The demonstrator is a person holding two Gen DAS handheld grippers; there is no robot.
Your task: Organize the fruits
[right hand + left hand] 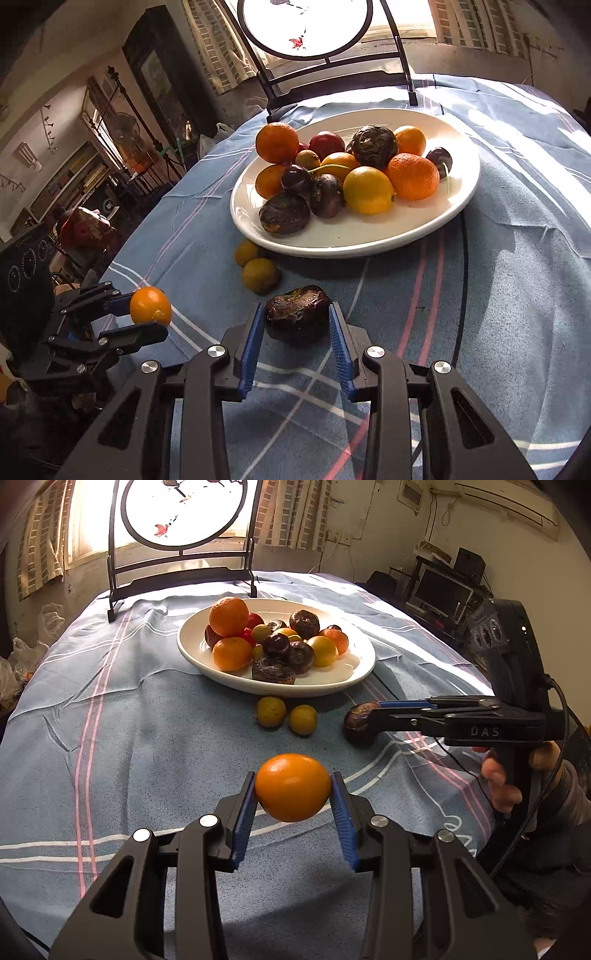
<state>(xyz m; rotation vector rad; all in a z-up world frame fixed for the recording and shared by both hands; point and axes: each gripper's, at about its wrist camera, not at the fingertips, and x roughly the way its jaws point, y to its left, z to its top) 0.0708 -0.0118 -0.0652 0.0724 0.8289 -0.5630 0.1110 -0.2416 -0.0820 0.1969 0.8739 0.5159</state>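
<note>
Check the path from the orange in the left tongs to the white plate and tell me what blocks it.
Two small yellow-green fruits lie on the cloth just before the white plate, roughly between it and the orange in the left tongs. Carried above them, nothing visible blocks it.

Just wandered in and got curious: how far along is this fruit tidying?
Most fruit already sits piled on the white plate. In hand: the left tongs grip an orange fruit above the cloth, and the right tongs close around a dark wrinkled fruit that seems to rest on the cloth. Left over: two small yellow-green fruits lie on the tablecloth beside the plate.
</note>
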